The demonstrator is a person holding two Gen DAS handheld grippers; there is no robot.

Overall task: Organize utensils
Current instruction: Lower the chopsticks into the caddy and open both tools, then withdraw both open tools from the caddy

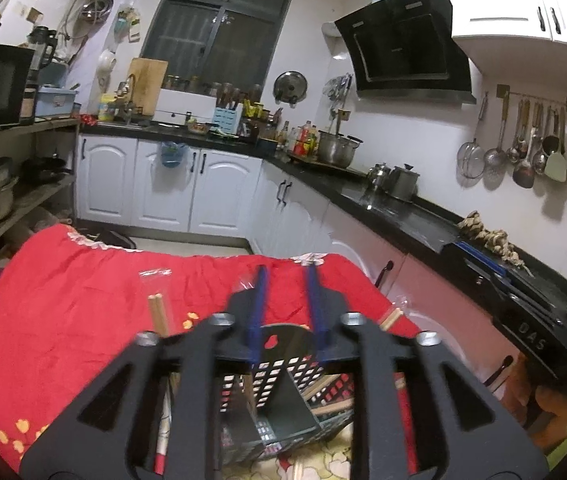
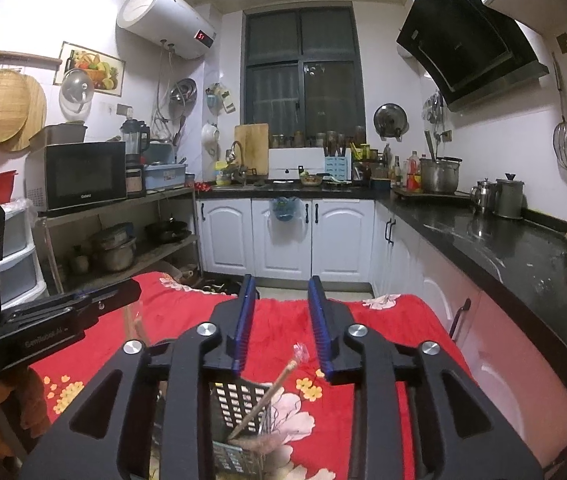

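Left gripper [image 1: 285, 276]: jaws narrowly parted, nothing between them. Directly beneath: perforated holder [image 1: 279, 396], chopsticks already slotted inside. Right gripper [image 2: 281, 292]: likewise slightly parted, empty; below it one wrapped chopstick pair [image 2: 271, 392] standing in the holder [image 2: 239, 404]. Beyond the left gripper, on the red-clothed desk [image 1: 63, 300]: bagged chopsticks [image 1: 158, 312], unsorted. Judged partly done.

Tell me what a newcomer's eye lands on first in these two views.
The bright red flowered cloth fills the foreground, spread over the table under both grippers. On it, low in the right wrist view, stands a perforated utensil basket with a chopstick leaning out of it. Behind, a dark window sits above white cabinets, with a black range hood upper right.
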